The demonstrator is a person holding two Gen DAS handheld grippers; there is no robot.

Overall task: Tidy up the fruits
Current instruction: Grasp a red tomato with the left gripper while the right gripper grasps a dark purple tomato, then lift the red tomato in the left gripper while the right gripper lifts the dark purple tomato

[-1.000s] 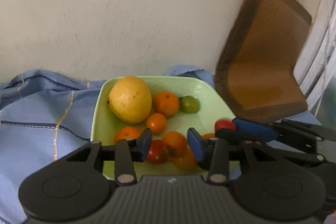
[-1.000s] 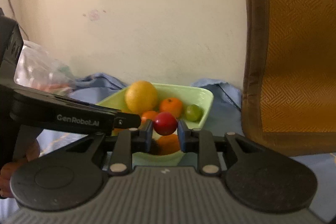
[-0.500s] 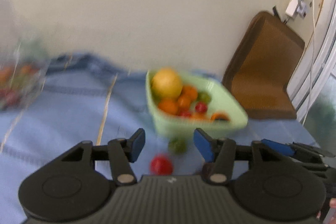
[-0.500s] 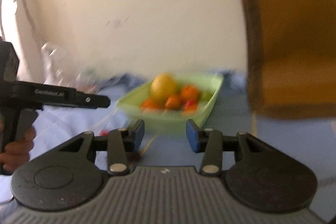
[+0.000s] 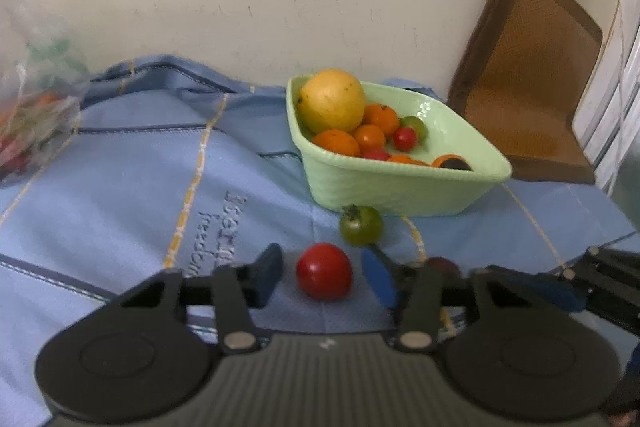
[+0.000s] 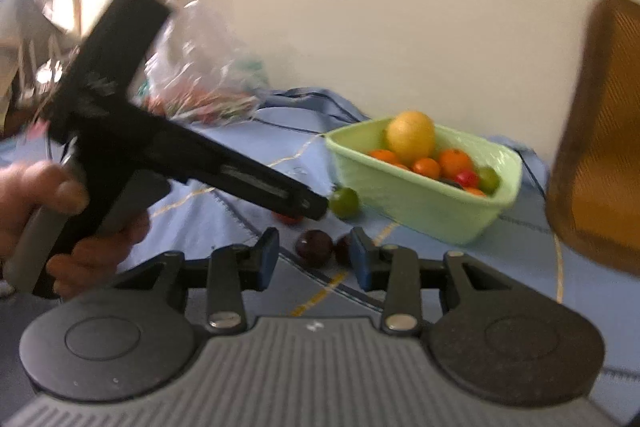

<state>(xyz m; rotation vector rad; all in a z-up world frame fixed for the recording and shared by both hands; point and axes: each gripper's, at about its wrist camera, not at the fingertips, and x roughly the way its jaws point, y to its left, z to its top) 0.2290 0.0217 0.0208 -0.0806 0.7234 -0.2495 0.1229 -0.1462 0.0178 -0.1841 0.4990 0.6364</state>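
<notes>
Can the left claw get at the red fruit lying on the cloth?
Probably yes. The red fruit lies on the blue cloth right between the closing left claw pads, apparently untouched, with nothing in the way.

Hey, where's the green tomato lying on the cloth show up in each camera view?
Left wrist view: green tomato sits centre, just in front of the green bowl, beyond the red tomato.
Right wrist view: green tomato sits centre, left of the bowl, by the left gripper's tip.
Shared landmark: the green bowl.
</notes>
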